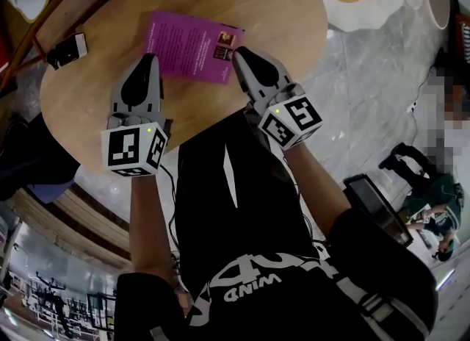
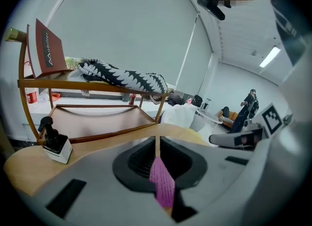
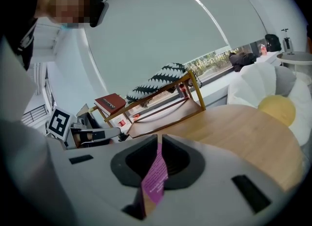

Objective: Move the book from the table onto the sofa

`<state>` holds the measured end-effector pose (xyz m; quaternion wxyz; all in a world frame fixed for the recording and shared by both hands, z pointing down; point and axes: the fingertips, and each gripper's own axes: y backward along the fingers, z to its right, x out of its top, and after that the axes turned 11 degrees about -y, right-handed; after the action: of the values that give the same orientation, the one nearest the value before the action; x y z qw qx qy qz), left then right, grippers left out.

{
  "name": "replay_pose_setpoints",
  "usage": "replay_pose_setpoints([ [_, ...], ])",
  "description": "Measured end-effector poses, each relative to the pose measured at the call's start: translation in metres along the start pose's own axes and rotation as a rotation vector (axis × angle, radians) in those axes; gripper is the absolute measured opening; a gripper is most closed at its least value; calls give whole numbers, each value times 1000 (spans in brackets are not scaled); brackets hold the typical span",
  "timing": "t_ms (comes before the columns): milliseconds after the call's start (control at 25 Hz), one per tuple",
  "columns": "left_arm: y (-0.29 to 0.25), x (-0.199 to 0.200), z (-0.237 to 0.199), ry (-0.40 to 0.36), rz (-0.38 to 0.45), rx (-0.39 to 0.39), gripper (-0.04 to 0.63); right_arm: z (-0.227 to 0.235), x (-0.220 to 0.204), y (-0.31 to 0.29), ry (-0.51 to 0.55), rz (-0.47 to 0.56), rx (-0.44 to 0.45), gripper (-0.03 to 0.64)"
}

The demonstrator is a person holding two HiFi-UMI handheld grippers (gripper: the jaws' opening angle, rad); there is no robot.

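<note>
Head view: left gripper (image 1: 150, 60) and right gripper (image 1: 239, 56) fingers clamp book (image 1: 192, 44) edges.

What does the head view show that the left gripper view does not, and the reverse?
Head view only: the book's whole purple cover, with the left claw and right claw shut on its opposite edges. Left gripper view only: a red book and a ceiling light. Both: the table, the purple book and the claws.
</note>
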<state>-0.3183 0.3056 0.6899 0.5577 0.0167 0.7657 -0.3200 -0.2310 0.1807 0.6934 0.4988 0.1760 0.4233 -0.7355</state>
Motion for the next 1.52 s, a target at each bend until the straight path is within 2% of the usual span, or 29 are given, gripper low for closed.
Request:
replay_pose_setpoints([
  [80, 0, -1, -2, 2, -3, 3, 29, 3, 0, 0, -16, 5, -7, 26],
  [200, -1, -4, -5, 18, -11, 11, 79, 5, 0, 0, -36, 0, 2, 120],
  [320, -3, -10, -9, 39, -25, 35, 192, 7, -2, 1, -41, 5, 18, 222],
  [360, -4, -12, -11, 47, -32, 40, 229, 9, -3, 1, -50, 7, 18, 237],
  [400, -5, -15, -12, 50, -39, 41, 232, 11, -3, 1, -58, 8, 15, 244],
  [840, -12, -37, -22, 63, -93, 56, 236, 34, -24, -4, -86, -52, -62, 250],
  [1040, -28, -59, -24, 38, -151, 2, 236, 51, -41, -10, -91, -90, -95, 250],
  [1160, -39, -75, -26, 35, -191, -20, 236, 62, -52, -14, -114, -105, -121, 250],
  [1520, -58, -127, -38, 53, -298, -10, 236, 90, -91, -25, -232, -153, -191, 250],
])
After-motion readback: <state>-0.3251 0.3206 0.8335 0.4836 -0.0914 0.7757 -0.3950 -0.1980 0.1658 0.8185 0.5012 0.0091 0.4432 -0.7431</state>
